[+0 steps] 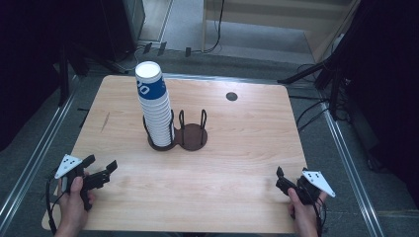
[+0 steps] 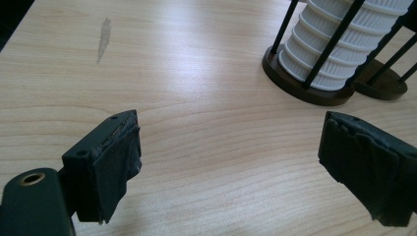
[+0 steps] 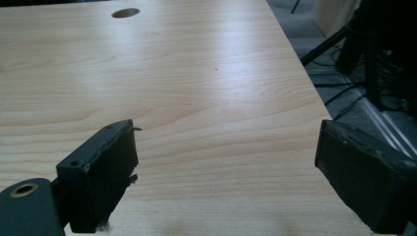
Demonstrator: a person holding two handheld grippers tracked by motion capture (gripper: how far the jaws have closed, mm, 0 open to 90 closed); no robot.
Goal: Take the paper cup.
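Both grippers, left (image 1: 101, 170) and right (image 1: 286, 183), rest at the table's (image 1: 237, 148) near corners, jaws apart and empty, leaving clear reach to the cup stack (image 1: 154, 106) standing in the holder's (image 1: 179, 137) left ring, mid-table.

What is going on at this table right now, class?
A person holds a two-jaw gripper in each hand near the front edge of the wooden table. The left gripper and the right gripper are both open and hold nothing. In the middle stands a dark two-slot cup holder; a tall stack of white paper cups fills its left slot, and the right slot is empty. Neither gripper touches the cups.
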